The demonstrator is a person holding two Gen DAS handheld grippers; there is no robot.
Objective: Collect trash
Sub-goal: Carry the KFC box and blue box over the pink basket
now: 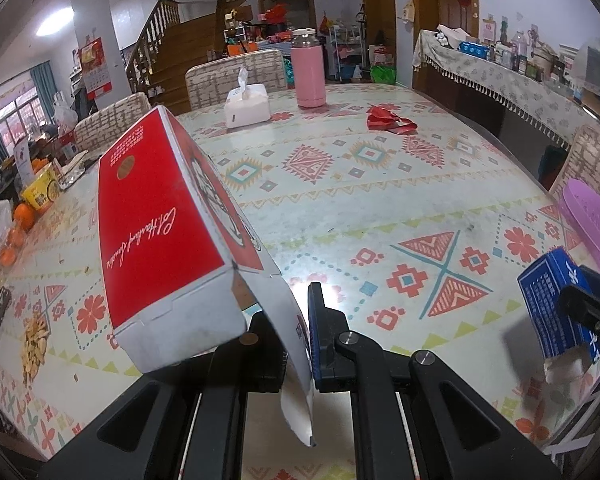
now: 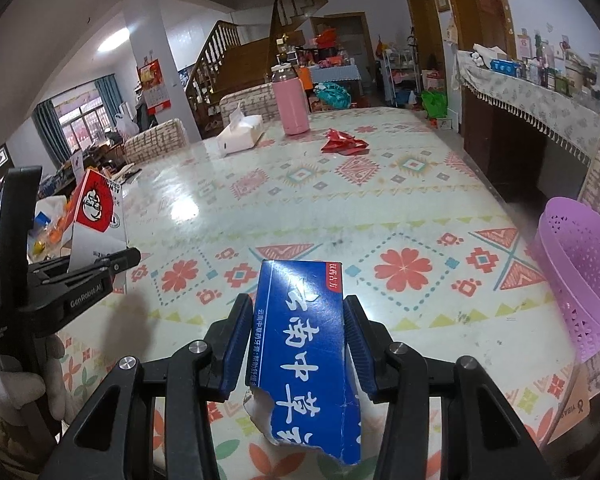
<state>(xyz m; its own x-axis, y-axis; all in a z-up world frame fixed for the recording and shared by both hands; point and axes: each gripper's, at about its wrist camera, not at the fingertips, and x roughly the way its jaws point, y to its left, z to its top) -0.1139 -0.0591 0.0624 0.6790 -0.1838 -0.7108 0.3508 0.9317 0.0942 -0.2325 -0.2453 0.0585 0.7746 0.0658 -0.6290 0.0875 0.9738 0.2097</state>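
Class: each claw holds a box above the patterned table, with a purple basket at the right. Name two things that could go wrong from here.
1. The left claw pinches only the red box by its thin open flap; the hanging box may tear loose or swing.
2. The blue box is torn at its near end, and may slip from the right claw before reaching the purple basket.

- The left gripper's (image 1: pixel 300 320) left finger is mostly hidden behind the red and white cardboard box (image 1: pixel 168 232); only the right blue pad shows.
- The torn blue cardboard toothpaste box (image 2: pixel 304 360) covers most of the right gripper's (image 2: pixel 298 344) inner pad faces, so actual contact is hard to confirm.
- The purple perforated plastic basket (image 2: pixel 580 272) is cut off by the right edge.
- The bottles on the far cloth-covered sideboard (image 1: pixel 512 76) are too small to read.
- A white-gloved hand (image 2: pixel 16 392) is half out of frame.
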